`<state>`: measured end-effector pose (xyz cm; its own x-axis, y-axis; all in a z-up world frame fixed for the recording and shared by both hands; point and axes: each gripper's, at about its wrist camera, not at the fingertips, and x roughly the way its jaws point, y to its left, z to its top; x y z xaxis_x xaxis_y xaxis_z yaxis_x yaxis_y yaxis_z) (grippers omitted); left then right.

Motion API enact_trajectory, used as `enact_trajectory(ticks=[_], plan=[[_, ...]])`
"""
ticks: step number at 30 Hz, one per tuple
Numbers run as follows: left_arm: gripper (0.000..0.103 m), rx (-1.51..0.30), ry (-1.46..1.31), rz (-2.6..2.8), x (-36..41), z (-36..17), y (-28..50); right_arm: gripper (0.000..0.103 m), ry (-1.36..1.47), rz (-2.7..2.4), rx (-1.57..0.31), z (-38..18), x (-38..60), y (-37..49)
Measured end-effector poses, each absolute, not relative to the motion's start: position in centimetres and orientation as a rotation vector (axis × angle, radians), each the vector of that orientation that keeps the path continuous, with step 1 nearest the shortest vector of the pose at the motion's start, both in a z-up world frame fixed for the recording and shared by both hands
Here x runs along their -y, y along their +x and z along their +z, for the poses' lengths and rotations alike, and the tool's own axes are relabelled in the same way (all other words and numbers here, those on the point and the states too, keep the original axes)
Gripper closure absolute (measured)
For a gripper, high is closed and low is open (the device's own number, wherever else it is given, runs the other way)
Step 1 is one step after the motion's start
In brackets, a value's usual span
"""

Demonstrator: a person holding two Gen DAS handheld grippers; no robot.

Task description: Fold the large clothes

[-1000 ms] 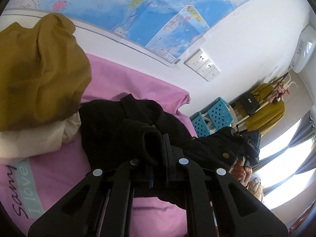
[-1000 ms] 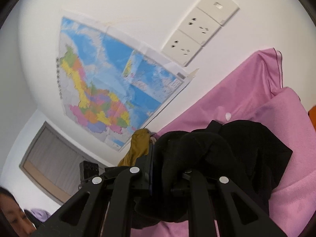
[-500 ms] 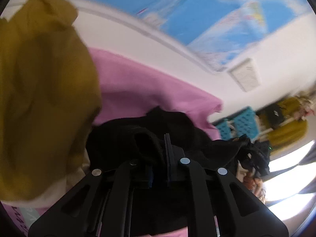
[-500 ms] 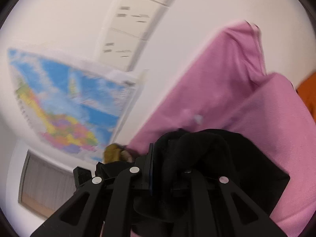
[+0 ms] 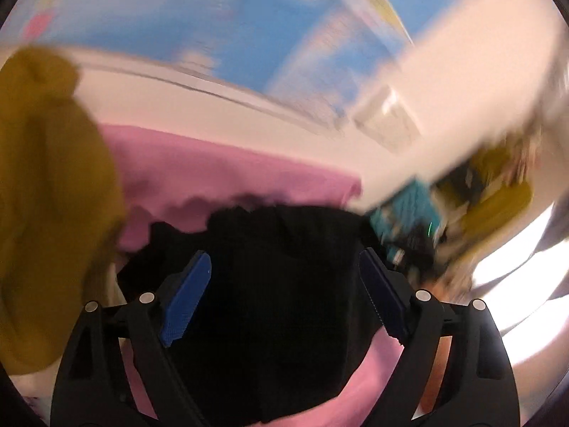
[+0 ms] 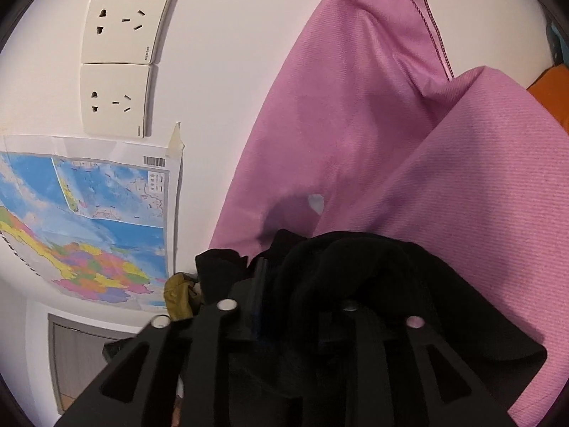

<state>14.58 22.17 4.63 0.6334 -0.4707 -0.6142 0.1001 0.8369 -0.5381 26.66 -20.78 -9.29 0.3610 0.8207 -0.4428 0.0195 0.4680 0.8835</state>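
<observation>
Lying between the spread left tongs, the black garment drapes the right tongs, grip unclear.

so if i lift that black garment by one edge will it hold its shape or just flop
Probably flop: the black garment lies bunched in soft folds on the pink sheet. It looks thick, so likely heavy enough to sag and drag. It drapes over the right gripper, so it may snag rather than slip.
</observation>
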Motion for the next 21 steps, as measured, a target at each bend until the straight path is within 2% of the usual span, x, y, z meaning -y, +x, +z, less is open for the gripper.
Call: enact_trajectory(ticks=[1,2,3,4,5,8,10,12,13,14,17,19,20,21], plan=[[0.017,-0.846,-0.446,-0.359,-21.0,4.4,14.4,0.074,0.952,0.630,-1.089,-9.3,20.8,26.7],[0.015,-0.887,-0.390,-0.402,-19.2,3.7,14.4,0.064,0.952,0.628,-1.091,-9.3,20.8,26.6],[0.015,-0.927,-0.342,-0.431,-17.6,2.8,14.4,0.042,0.940,0.628,-1.080,-9.0,20.9,26.6],[0.015,-0.947,-0.306,-0.429,-16.6,2.2,14.6,0.031,0.910,0.614,-1.062,-8.5,21.0,26.4],[0.017,-0.969,-0.257,-0.406,-15.7,1.3,15.0,0.025,0.886,0.609,-1.043,-8.0,21.0,26.3],[0.030,-1.037,-0.231,-0.363,-14.6,-1.0,16.7,0.025,0.795,0.643,-1.012,-6.5,20.8,25.5],[0.046,-1.036,-0.265,-0.362,-15.0,-1.7,17.5,0.025,0.630,0.654,-0.983,-5.1,19.7,24.5],[0.070,-1.037,-0.306,-0.367,-15.7,-2.1,18.0,0.025,0.464,0.653,-0.965,-4.3,18.4,23.4],[0.075,-1.036,-0.317,-0.366,-15.9,-2.2,18.1,0.025,0.381,0.655,-0.960,-4.0,17.7,22.7],[0.085,-1.028,-0.316,-0.357,-15.9,-2.1,18.2,0.025,0.319,0.657,-0.956,-3.9,17.1,22.2],[0.089,-0.991,-0.311,-0.307,-16.1,-1.7,18.0,0.028,0.120,0.624,-0.947,-4.1,15.1,20.8],[0.089,-0.947,-0.338,-0.286,-17.0,-1.2,17.8,0.033,-0.013,0.605,-0.956,-4.9,13.9,20.4],[0.089,-0.929,-0.344,-0.276,-17.2,-0.9,17.8,0.047,-0.063,0.583,-0.956,-5.4,13.7,20.3],[0.089,-0.916,-0.341,-0.276,-17.4,-0.6,17.6,0.078,-0.116,0.552,-0.958,-6.0,13.5,20.4]])
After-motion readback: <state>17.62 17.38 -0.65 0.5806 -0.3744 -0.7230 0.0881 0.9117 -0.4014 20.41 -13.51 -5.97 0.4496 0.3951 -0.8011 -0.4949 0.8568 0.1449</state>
